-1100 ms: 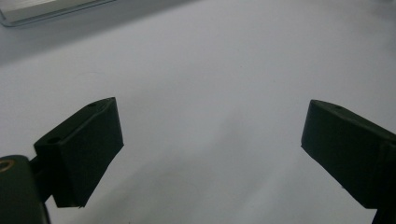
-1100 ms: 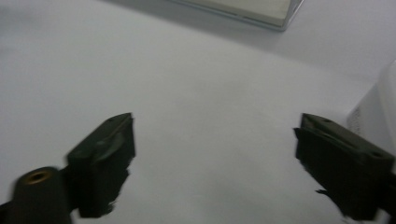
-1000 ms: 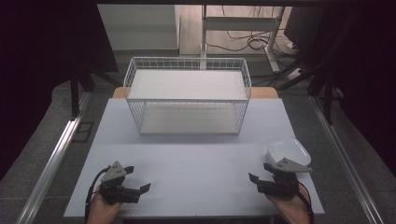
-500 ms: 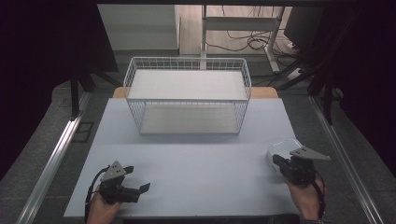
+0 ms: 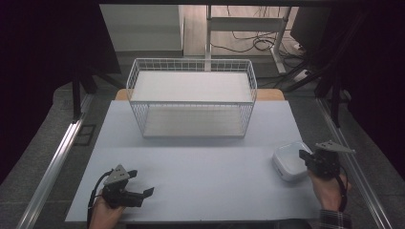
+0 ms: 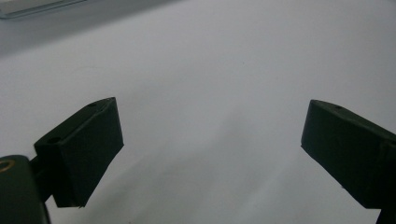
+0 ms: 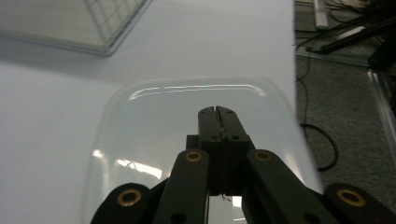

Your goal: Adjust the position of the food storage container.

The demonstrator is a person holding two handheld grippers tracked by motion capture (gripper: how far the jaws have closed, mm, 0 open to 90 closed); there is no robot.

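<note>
At about four o'clock on the white table (image 5: pixel 200 162), my right gripper (image 5: pixel 305 159) hangs over a shallow white square dish (image 5: pixel 288 160), its black jaws pressed together with nothing between them, tips above the dish's glossy inside (image 7: pixel 187 126). Around seven o'clock, near the front edge, my left gripper (image 5: pixel 143 183) rests low with its jaws spread wide over bare tabletop. At twelve o'clock, well apart from both, stands a white wire basket (image 5: pixel 191 67).

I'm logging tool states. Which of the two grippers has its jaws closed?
The right gripper, over the white dish at the table's right edge: its jaws meet. The left gripper has jaws spread wide over bare table.
</note>
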